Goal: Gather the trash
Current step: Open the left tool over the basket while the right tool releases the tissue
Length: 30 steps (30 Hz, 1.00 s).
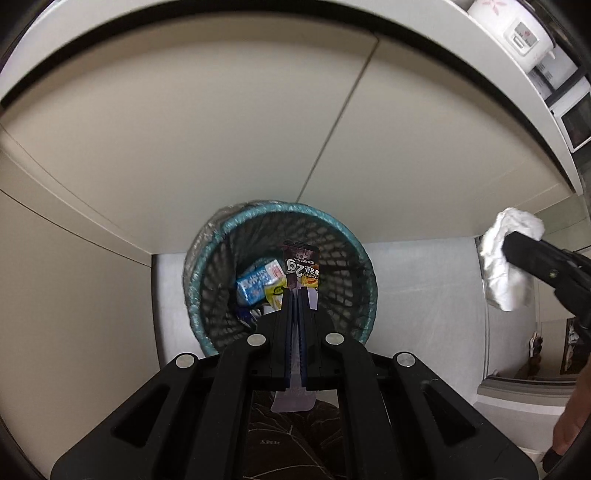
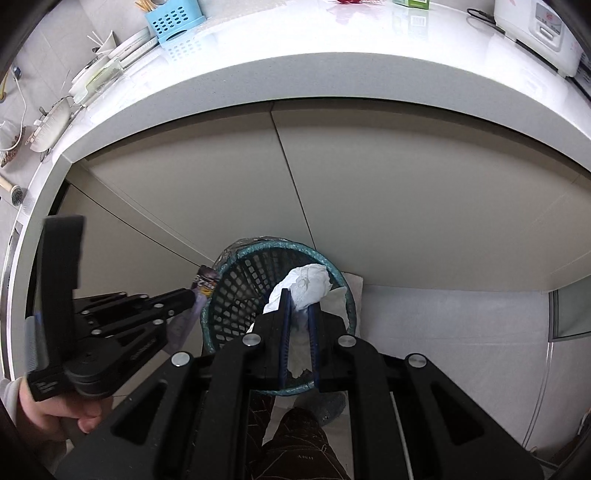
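A teal mesh trash bin point(image 1: 354, 236) with a clear liner stands on the floor against the cabinet; it also shows in the right wrist view point(image 2: 236, 280). My left gripper point(image 1: 295, 291) is shut on a dark snack wrapper point(image 1: 300, 264) and holds it over the bin's mouth. In the right wrist view the left gripper point(image 2: 190, 295) holds the wrapper point(image 2: 204, 282) at the bin's left rim. My right gripper point(image 2: 298, 297) is shut on a crumpled white tissue point(image 2: 306, 282) above the bin. Blue and yellow packets point(image 1: 256, 282) lie inside the bin.
Beige cabinet doors point(image 1: 221, 147) rise behind the bin under a white countertop point(image 2: 332, 70). A rice cooker point(image 2: 543, 29), a blue basket point(image 2: 173, 26) and dishes point(image 2: 99, 70) stand on the counter. My leg point(image 2: 295, 443) is below the grippers.
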{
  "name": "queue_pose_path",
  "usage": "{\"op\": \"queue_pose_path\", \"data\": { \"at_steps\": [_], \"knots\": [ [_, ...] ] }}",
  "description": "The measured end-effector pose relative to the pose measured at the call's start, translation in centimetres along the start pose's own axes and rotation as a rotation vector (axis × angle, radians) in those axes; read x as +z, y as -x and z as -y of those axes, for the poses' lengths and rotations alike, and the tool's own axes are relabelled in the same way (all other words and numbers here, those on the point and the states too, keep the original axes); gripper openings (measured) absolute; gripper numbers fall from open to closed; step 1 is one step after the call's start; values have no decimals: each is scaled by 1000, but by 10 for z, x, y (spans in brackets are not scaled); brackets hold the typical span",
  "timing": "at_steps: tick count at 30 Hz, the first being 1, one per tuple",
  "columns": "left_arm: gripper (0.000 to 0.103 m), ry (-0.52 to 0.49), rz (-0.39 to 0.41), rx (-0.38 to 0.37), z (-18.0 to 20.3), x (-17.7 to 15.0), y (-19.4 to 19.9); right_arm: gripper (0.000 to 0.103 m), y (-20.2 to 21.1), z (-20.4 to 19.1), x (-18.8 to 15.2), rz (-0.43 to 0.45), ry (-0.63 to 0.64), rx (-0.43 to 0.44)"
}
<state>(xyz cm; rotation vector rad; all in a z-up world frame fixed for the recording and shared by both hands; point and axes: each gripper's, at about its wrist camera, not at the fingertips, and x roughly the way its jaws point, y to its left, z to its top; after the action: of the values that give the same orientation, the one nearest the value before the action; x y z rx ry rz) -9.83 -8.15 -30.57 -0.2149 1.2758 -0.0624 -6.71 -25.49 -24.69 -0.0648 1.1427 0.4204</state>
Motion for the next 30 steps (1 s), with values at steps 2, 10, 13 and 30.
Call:
{"op": "queue_pose_path", "data": {
  "at_steps": [2,10,13,30],
  "knots": [
    [2,-18,-7,-1,6,-2,-4,8,1,3,-2,-3,-8,-4],
    [7,-51,-10,-2,18,-4,-11,8,-5,-3,-1,-18,-13,-18],
    [31,-46,2,10,18,-4,-9,8,-8,-5,0,-23,-7,-18],
    [97,136,153,85,-55,-2,48,9,-55,-53,21,-54,44,64]
  ]
}}
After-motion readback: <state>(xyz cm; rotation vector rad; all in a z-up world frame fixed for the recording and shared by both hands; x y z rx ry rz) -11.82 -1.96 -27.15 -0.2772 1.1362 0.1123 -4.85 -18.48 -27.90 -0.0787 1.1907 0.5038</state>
